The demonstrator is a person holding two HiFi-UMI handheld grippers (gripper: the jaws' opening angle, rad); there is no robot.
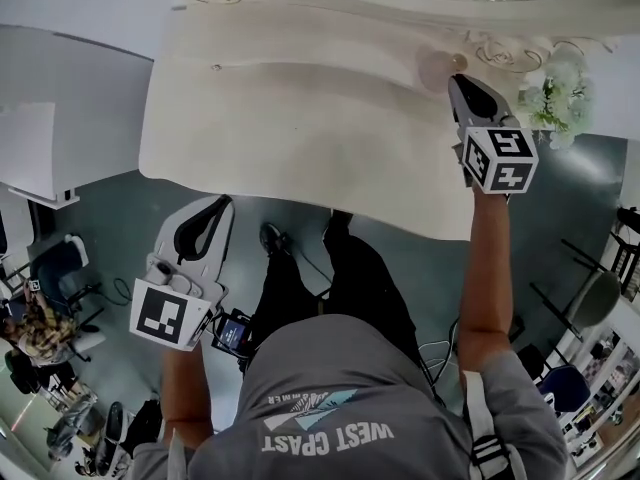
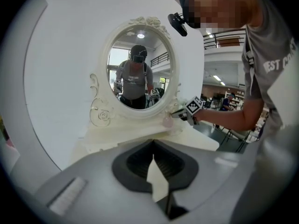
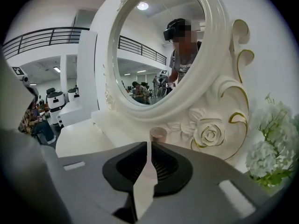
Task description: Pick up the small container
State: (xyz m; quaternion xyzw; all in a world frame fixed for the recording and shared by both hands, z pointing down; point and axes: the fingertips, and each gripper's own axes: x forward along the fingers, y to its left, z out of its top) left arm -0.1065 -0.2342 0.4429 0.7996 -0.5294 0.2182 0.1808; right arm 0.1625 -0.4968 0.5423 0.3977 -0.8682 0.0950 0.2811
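Nearest, holds the left gripper [image 1: 222, 202] low, off the front edge of the desk [image 1: 300, 118] and over the grey floor. Fingers closed tip to tip there, nothing between them.

Farther in, reaches the right gripper [image 1: 456, 78] across the cream desk toward its back right part, arm stretched out. Fingers parted by only a thin slit, empty.

Just beyond those fingertips, upright on the desk: the small container [image 1: 437, 68], pinkish, with a round lid. Outside the fingers and not gripped. From the right gripper view, in line with the slit and close against the base of the mirror [image 3: 212, 85], beside a carved rose.

Behind that, the mirror's oval frame, cream with scrolls, backed by a white wall.

Off past the desk's back right corner, white flowers [image 1: 560, 93] with green leaves.
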